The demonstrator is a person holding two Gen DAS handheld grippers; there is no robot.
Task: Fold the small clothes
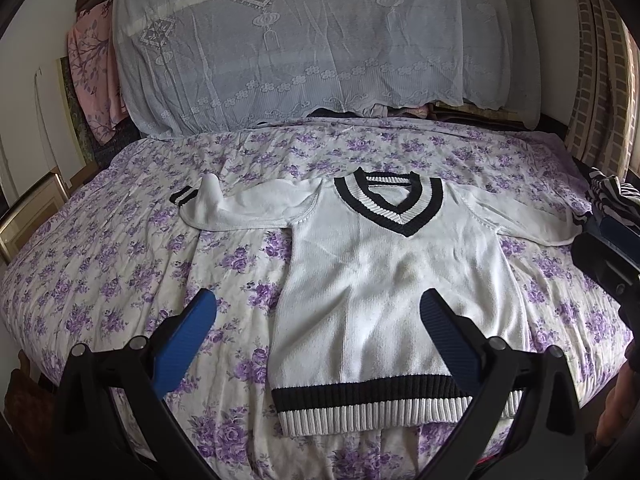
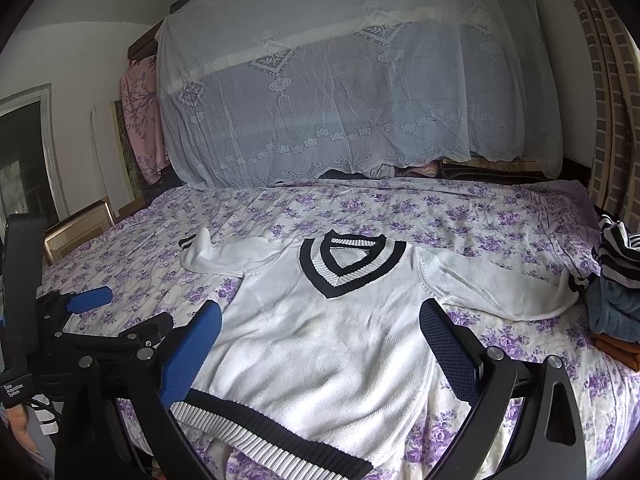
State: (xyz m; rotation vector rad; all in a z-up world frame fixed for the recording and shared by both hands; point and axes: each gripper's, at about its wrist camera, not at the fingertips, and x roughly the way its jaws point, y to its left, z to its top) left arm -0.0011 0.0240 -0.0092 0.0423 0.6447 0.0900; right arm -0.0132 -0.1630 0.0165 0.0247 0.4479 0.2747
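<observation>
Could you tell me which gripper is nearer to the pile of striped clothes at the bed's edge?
Right. The right gripper hovers over the sweater, with the pile close on its right; the left gripper sits further left, above the hem.

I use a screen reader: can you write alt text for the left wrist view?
A white sweater with black trim lies flat, sleeves spread, on a purple-flowered bedspread. The open left gripper hovers over its hem, holding nothing.

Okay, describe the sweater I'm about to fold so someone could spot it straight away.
Start at the bed with the purple-flowered sheet. Spread flat in its middle, sleeves out, lies a white knit sweater. Its black-and-white striped V-neck and hem set it apart from the heaped striped clothes at the bed's right edge.
</observation>
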